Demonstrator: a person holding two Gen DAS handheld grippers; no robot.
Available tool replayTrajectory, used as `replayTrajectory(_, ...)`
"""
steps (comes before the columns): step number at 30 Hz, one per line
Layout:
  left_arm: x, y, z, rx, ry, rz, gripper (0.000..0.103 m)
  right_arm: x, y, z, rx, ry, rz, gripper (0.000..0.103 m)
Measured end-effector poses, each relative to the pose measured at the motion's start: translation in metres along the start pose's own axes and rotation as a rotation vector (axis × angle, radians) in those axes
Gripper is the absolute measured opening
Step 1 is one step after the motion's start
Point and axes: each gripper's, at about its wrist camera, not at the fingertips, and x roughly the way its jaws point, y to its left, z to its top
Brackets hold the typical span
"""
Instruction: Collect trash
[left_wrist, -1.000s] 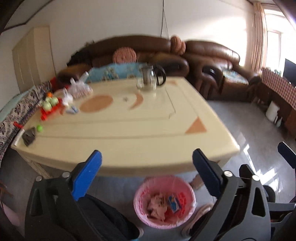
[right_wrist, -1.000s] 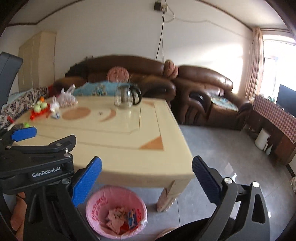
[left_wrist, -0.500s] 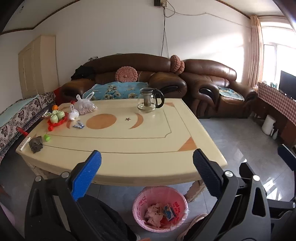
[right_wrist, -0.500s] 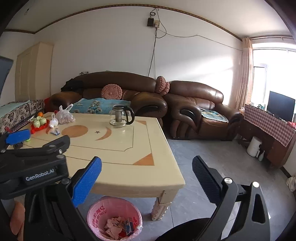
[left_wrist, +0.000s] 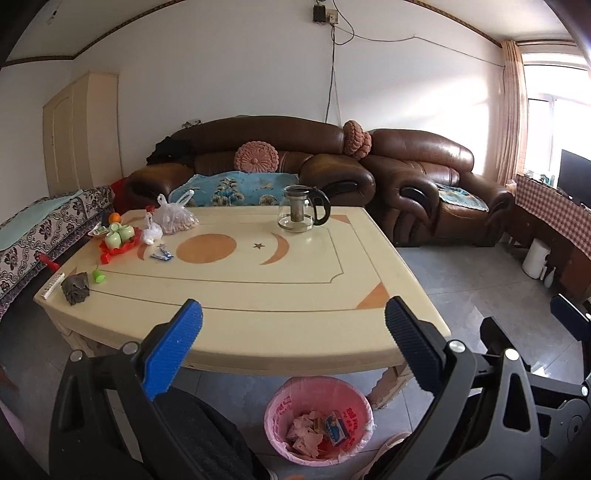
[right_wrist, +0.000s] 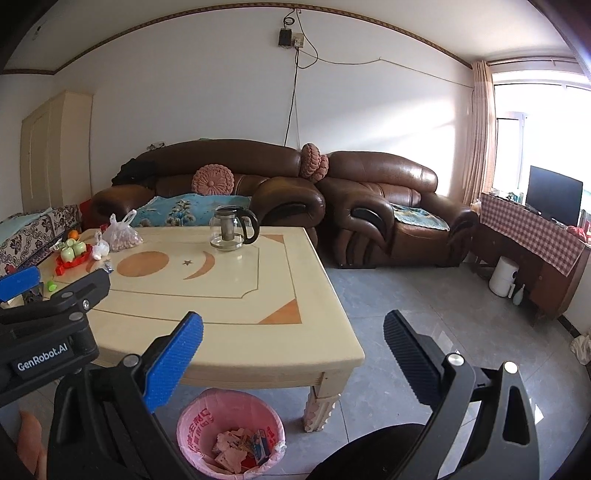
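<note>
Jaws of the left gripper (left_wrist: 293, 325) and right gripper (right_wrist: 293, 334) gape, holding nothing. Bin (left_wrist: 364, 408) under the desk's near edge holds scraps; a blue wrapper (left_wrist: 161, 254) near the far-left corner likely calls for a long reach.

Daylight from window (right_wrist: 543, 122) at right; panes blown out to white, no detail. Warm patch of sun on wall (left_wrist: 436, 99) beside curtain (left_wrist: 513, 110). Room evenly bright otherwise. Sheen on leather sofa (right_wrist: 384, 173) and pale glare on floor (right_wrist: 436, 332) tiles. Soft shadow under table (left_wrist: 295, 295) edge. Both views sharp, no motion blur. Strong fisheye: ceiling line bows, corners fall to black vignette. Gripper pads close to lens look slightly soft.
</note>
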Motion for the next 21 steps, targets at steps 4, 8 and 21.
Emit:
replayTrajectory(4, 0.0019, 0.0023, -0.0003, -0.011, 0.020, -0.016, 0.097, 0.0010, 0.0002, -0.0002, -0.003, 0.006, -0.001, 0.096)
replayTrajectory(8, 0.0029, 0.0055, -0.0005, -0.018, 0.024, -0.017, 0.097, 0.0015, -0.0003, 0.0005, -0.004, 0.011, -0.009, 0.096)
replayTrajectory(21, 0.0069, 0.0092, -0.0023, -0.028, 0.045, -0.017, 0.097, 0.0038, 0.0034, 0.0015, -0.019, 0.024, -0.018, 0.096)
